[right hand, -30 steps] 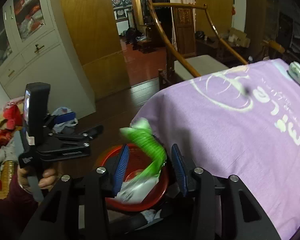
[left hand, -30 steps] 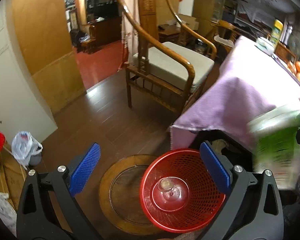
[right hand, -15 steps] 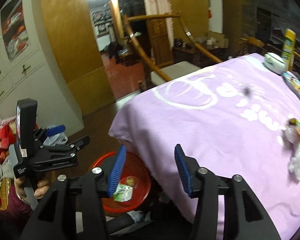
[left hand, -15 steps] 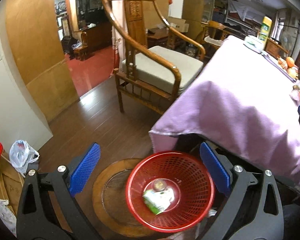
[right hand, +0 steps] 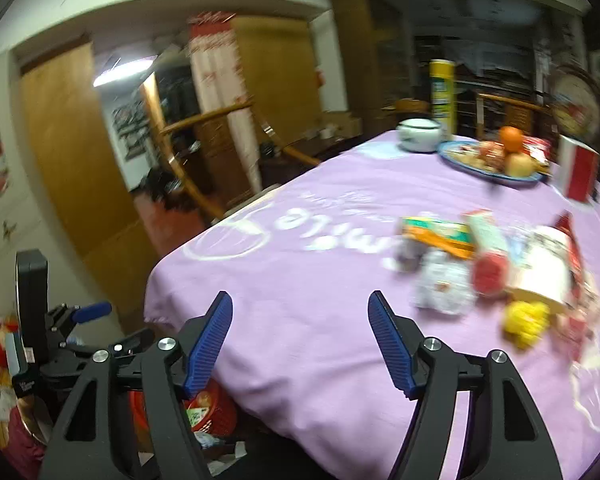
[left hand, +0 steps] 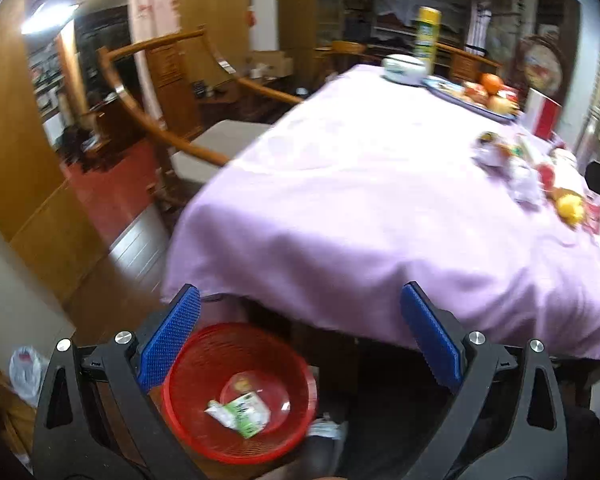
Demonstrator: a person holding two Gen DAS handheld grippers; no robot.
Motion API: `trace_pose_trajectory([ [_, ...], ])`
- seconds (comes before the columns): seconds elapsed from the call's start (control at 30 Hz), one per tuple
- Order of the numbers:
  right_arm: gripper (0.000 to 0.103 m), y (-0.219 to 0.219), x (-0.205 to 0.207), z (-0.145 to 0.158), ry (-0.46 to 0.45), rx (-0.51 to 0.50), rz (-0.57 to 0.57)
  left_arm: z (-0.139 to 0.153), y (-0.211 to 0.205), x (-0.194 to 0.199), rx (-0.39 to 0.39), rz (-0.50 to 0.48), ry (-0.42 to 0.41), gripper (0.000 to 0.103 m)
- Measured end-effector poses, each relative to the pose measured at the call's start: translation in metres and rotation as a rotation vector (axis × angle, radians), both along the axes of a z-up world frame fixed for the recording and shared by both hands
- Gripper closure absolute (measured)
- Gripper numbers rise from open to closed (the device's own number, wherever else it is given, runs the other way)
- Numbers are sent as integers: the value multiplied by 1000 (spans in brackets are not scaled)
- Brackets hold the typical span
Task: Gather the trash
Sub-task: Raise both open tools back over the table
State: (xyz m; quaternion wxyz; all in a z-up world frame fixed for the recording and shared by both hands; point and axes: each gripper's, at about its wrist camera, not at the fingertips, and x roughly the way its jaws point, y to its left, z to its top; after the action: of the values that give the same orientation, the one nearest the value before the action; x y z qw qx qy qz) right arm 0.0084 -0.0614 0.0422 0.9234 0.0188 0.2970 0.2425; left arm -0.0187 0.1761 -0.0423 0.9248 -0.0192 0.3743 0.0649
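A red mesh basket [left hand: 220,354] sits on the floor below the table edge, holding a green-and-white wrapper [left hand: 240,412] and a small round lid. My left gripper [left hand: 300,320] hovers above it, open and empty. My right gripper [right hand: 300,320] is over the near edge of the purple tablecloth [right hand: 320,280], its jaws opening with nothing between them. A heap of trash [right hand: 500,268] lies to its right on the cloth: crumpled wrappers, a yellow lump, a red piece and small boxes. The same trash heap [left hand: 520,172] shows at the far right. The basket [right hand: 224,416] peeks out under the right fingers.
At the table's far end stand a fruit plate [right hand: 496,160], a white bowl [right hand: 418,134], a yellow can [right hand: 442,92] and a red-and-white box [right hand: 578,172]. A wooden armchair [left hand: 204,148] stands beside the table. The left gripper's black body [right hand: 56,332] is at the lower left.
The green wrapper left the right gripper and dropped into the red basket. The right jaws widened. Both views swung up and right from the basket toward the tabletop and the trash heap.
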Motion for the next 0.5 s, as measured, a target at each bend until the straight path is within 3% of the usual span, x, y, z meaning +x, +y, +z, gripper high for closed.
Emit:
trace_pose_trajectory([
  [0.2,29,-74,-4,-10,-9,80,-139,12,-64,18,31,-105,-11,7],
  [0.5,26,-155,9,-36,20,117,-304,7,-143,66,-1,-233,27,7],
])
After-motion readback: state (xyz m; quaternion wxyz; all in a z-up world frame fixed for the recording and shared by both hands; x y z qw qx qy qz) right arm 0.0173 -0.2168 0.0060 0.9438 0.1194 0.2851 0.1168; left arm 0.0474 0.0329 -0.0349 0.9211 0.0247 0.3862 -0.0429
